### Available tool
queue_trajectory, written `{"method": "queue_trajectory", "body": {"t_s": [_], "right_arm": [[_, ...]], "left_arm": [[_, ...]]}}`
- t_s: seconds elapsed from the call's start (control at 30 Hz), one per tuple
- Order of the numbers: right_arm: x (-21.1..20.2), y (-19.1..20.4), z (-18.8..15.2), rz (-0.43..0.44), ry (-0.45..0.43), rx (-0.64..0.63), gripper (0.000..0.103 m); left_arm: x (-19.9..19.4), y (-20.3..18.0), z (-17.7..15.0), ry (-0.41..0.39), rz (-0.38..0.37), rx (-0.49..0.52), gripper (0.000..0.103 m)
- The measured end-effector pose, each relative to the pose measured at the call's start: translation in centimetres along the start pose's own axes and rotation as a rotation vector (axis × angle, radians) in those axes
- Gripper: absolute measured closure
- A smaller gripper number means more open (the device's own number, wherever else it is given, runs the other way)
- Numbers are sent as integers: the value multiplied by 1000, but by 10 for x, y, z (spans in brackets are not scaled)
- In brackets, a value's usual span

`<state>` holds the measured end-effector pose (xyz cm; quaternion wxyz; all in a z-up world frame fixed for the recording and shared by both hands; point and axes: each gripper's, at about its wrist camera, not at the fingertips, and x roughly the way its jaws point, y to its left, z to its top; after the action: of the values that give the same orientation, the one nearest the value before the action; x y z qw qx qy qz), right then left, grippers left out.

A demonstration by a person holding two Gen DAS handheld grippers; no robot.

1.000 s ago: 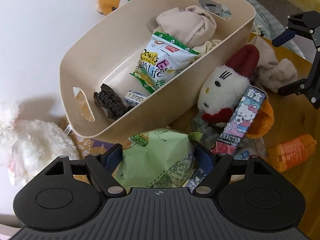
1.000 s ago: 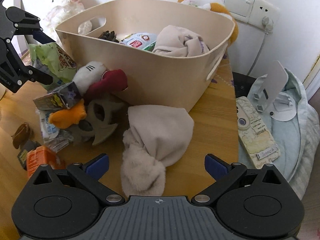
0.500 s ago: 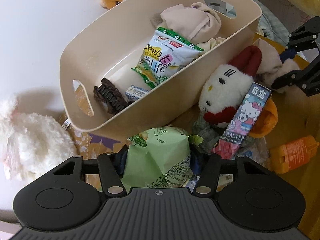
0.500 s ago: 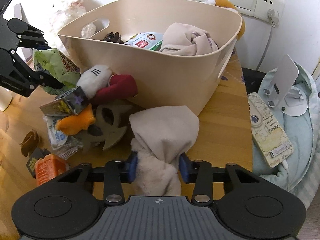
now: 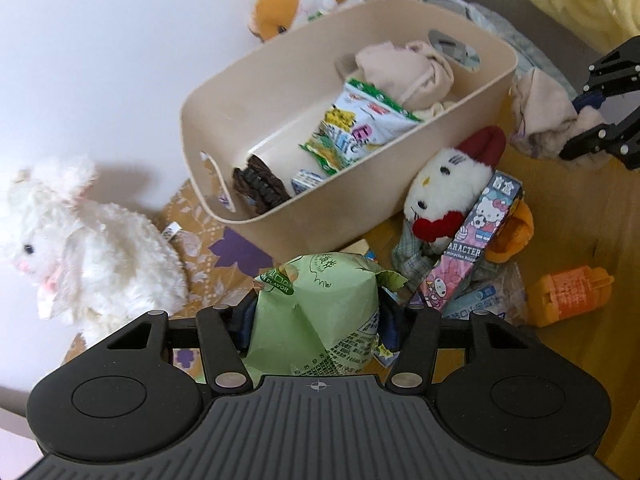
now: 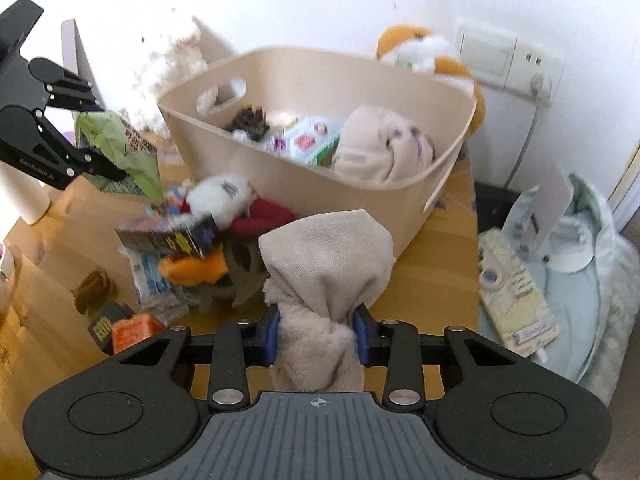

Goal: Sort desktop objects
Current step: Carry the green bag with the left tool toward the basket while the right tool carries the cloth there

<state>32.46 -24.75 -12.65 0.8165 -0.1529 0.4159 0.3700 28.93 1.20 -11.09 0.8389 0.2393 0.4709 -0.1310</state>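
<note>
My left gripper (image 5: 316,326) is shut on a green snack bag (image 5: 320,312) and holds it in front of the beige bin (image 5: 360,208). My right gripper (image 6: 316,334) is shut on a beige fleece sock bundle (image 6: 324,276), lifted off the wooden table to the bin's right. The bin (image 6: 360,196) holds a snack packet (image 5: 352,128), a beige cloth (image 5: 404,72) and a dark hair claw (image 5: 260,184). A Hello Kitty plush (image 5: 452,184) and a pink character box (image 5: 468,248) lie beside the bin.
A white rabbit plush (image 5: 80,240) sits left of the bin and an orange hamster plush (image 5: 288,4) behind it. An orange bottle (image 5: 568,296) lies at the right. A phone (image 6: 516,296), a white stand (image 6: 552,216) and pale blue fabric (image 6: 600,280) lie off the table's right side.
Both grippers closed from open, the left on the green bag, the right on the sock bundle. Both have since lifted their loads and drawn back from the bin.
</note>
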Motion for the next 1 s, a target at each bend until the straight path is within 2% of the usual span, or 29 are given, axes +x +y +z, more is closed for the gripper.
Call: {"method": "queue_trajectory", "body": {"t_s": [0.5, 0.7, 0.83, 1.0], "right_arm": [[-57, -12, 42, -36, -184, -53, 69], [-63, -10, 61, -52, -248, -56, 69], [-63, -10, 73, -73, -289, -50, 69], [-55, -9, 93, -85, -316, -69, 69]], "left_arm": [[-56, 22, 12, -138, 43, -59, 46], [-68, 37, 29, -199, 75, -134, 46], [-75, 33, 41, -270, 91, -156, 46], [-69, 24, 61, -300, 96, -186, 46]]}}
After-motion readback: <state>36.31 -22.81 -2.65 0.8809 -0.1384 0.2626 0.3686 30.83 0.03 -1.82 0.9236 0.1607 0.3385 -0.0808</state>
